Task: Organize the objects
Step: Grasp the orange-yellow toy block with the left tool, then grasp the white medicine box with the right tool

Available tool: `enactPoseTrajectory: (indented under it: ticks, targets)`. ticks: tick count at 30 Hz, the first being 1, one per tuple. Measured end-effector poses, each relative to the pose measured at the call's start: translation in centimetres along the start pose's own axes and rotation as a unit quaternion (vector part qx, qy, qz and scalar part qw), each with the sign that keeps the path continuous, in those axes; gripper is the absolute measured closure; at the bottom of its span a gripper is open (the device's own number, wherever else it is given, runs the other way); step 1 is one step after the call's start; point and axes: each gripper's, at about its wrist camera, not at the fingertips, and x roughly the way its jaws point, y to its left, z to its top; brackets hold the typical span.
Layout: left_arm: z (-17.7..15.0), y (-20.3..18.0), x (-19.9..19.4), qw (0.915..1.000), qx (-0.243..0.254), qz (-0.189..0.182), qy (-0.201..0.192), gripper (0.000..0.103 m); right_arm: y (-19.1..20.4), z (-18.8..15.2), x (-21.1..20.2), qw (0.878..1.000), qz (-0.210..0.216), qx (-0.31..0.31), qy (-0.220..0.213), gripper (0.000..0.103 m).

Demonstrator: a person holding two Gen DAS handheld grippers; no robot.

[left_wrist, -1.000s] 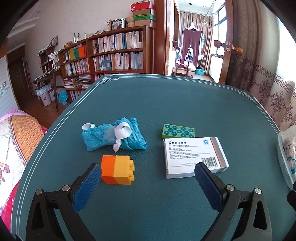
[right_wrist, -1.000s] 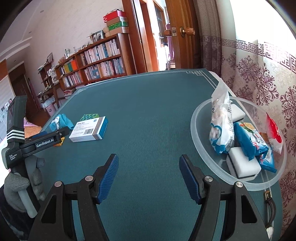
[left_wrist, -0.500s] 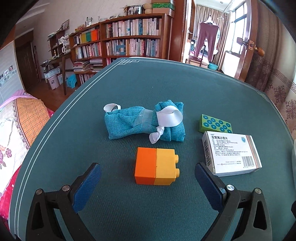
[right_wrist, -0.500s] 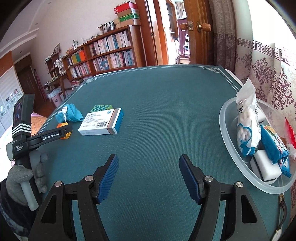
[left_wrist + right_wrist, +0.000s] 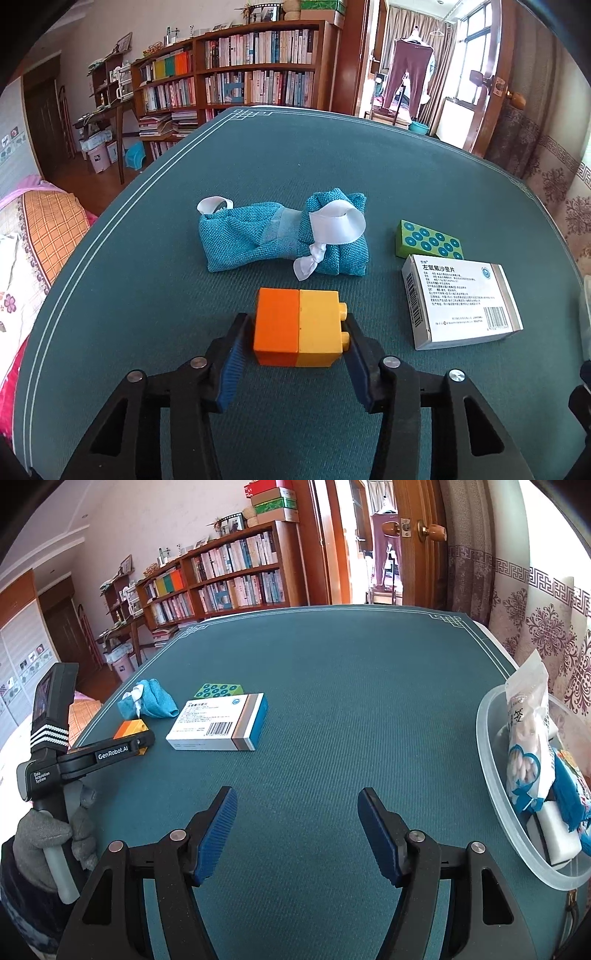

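An orange and yellow toy block (image 5: 299,328) lies on the green table cloth, and my left gripper (image 5: 297,325) is shut on it, one blue pad against each end. The right wrist view shows the same gripper (image 5: 142,742) at the far left with the block (image 5: 129,729) at its tip. Beyond the block lie a blue cloth pouch (image 5: 284,240) tied with white ribbon, a green dotted block (image 5: 428,240) and a white medicine box (image 5: 461,299). My right gripper (image 5: 295,797) hovers open over bare cloth, nothing between its fingers.
A clear plastic bowl (image 5: 493,775) at the right table edge holds snack bags and white sponges. A gloved hand (image 5: 40,830) grips the left tool's handle. The medicine box (image 5: 221,722) lies between the two grippers. Bookshelves and a door stand behind the table.
The left gripper came up to the orange and yellow block, then its jaws closed on it. The right gripper shifted left, so the bowl now sits nearer the frame's right edge.
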Motion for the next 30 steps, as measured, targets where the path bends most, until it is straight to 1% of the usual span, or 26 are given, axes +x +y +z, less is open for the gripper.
enactPoseTrajectory:
  ticks: [4, 11, 15, 18, 20, 23, 26, 30]
  targets:
    - [0.0, -0.2, -0.3, 0.9999, 0.005, 0.002, -0.012, 0.059, 0.9, 1.1, 1.2, 1.000, 0.017, -0.012, -0.005, 0.034]
    - [-0.4, -0.9, -1.7, 0.9980, 0.018, 0.020, -0.057, 0.059, 2.9, 4.0, 3.8, 0.998, 0.042, -0.034, -0.016, 0.034]
    - [-0.2, -0.3, -1.6, 0.9981, 0.007, 0.016, -0.058, 0.059, 4.0, 5.5, 5.9, 0.997, 0.063, -0.035, -0.010, 0.034]
    - [-0.1, 0.1, -1.4, 0.9984, -0.007, 0.013, -0.055, 0.059, 4.7, 6.7, 7.3, 0.997, 0.068, -0.041, -0.009, 0.034]
    - [-0.1, 0.1, -1.4, 0.9985, -0.007, 0.011, -0.054, 0.059, 5.2, 7.7, 8.2, 0.996, 0.074, -0.048, -0.008, 0.034]
    - [-0.1, -0.1, -1.4, 0.9984, -0.002, 0.011, -0.056, 0.059, 5.7, 9.0, 9.6, 0.995, 0.089, -0.055, 0.001, 0.034]
    - [-0.1, 0.1, -1.4, 0.9985, -0.007, 0.008, -0.054, 0.059, 5.7, 10.1, 11.2, 0.992, 0.109, -0.054, 0.020, 0.034]
    - [-0.2, 0.3, -1.3, 0.9986, -0.013, 0.005, -0.052, 0.059, 5.3, 10.2, 12.8, 0.986, 0.148, -0.052, 0.055, 0.034]
